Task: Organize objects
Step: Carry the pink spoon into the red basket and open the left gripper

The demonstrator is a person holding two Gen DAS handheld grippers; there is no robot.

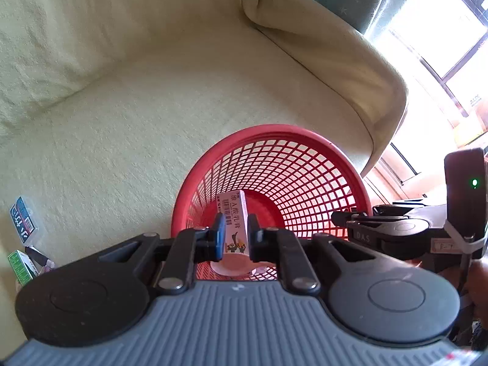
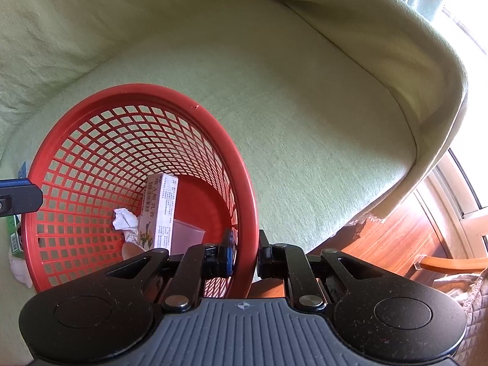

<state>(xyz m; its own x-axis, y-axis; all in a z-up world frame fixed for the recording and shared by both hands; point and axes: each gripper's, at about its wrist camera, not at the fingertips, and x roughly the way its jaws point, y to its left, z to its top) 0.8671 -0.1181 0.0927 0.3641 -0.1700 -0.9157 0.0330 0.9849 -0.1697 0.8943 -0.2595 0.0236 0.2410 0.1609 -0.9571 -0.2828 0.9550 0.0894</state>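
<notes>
Inside the red basket [image 2: 91, 116], a box [image 2: 158, 210] half-hides a cup; right claw [image 2: 245, 253] grips the rim, left claw [image 1: 236, 238] parted.

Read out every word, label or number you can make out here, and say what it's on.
"维A酸乳膏", roughly: the white carton in the red basket.
"DAS": the right tongs' body, seen from the left wrist.
Barcode digits on the carton: too small.
Dark packet and green box: print blurred.

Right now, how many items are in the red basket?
3: white box leaning mid-basket, crumpled paper left of it, clear cup right of it. Others may be hidden.
</notes>
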